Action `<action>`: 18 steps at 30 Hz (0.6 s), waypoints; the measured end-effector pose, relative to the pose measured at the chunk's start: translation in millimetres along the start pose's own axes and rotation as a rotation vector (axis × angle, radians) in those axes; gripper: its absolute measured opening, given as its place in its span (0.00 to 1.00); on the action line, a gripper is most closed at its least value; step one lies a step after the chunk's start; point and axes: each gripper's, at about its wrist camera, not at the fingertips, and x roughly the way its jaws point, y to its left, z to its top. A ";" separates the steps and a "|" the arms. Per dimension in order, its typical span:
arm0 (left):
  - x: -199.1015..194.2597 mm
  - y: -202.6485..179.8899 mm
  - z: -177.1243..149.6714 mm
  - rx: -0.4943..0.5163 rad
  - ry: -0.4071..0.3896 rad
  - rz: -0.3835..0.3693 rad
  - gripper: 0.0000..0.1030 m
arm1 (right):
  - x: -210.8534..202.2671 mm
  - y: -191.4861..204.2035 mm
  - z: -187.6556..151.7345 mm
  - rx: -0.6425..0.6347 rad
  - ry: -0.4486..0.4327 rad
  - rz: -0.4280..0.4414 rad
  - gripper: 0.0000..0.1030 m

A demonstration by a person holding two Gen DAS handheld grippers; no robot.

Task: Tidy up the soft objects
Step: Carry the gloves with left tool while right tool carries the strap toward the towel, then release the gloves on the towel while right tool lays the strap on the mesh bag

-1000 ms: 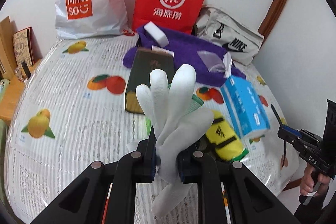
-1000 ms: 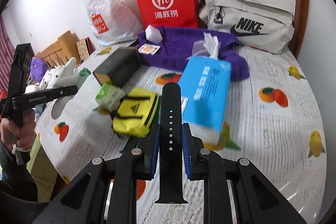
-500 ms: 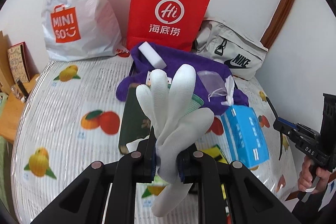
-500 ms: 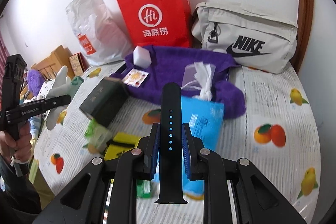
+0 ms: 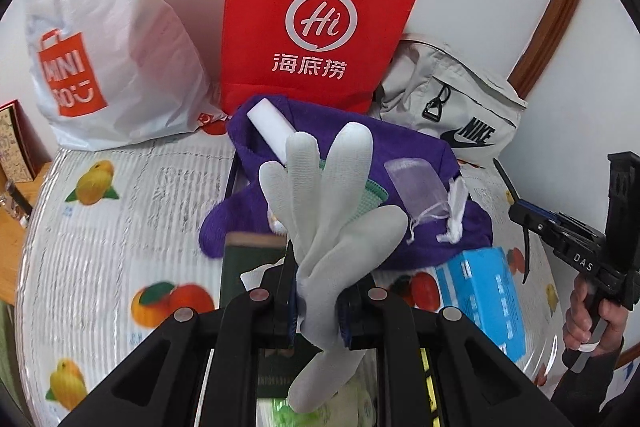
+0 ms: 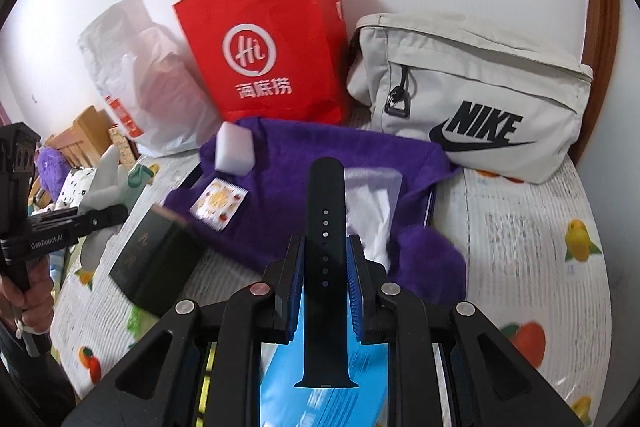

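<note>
Left wrist view: left gripper (image 5: 318, 301) pinches a white glove (image 5: 336, 211); right gripper (image 6: 326, 289) pinches a black strap (image 6: 325, 251). Beyond lie a tissue pack (image 5: 486, 297), purple towel (image 6: 296, 183), then red bag (image 5: 320, 27), white bag (image 5: 104, 39), Nike pouch (image 6: 476, 99); contents unseen.

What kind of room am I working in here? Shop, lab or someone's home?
Most likely a home. A fruit-print tablecloth covers the table against a plain wall, shopping bags, a red paper bag among them, lean there, and soft toys sit off to the side.
</note>
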 end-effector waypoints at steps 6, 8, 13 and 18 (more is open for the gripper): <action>23.3 -1.4 22.7 0.011 0.018 0.005 0.15 | 41.3 -8.0 21.1 0.021 0.050 0.009 0.20; 33.7 -2.7 28.8 0.023 0.026 0.018 0.15 | 52.7 -8.0 23.2 0.023 0.068 0.012 0.20; 54.6 -1.7 39.5 0.027 0.047 0.031 0.15 | 84.5 -10.5 25.5 -0.002 0.121 -0.018 0.20; 72.8 -7.5 44.9 0.051 0.079 0.012 0.15 | 104.0 -20.4 28.7 0.009 0.173 -0.026 0.20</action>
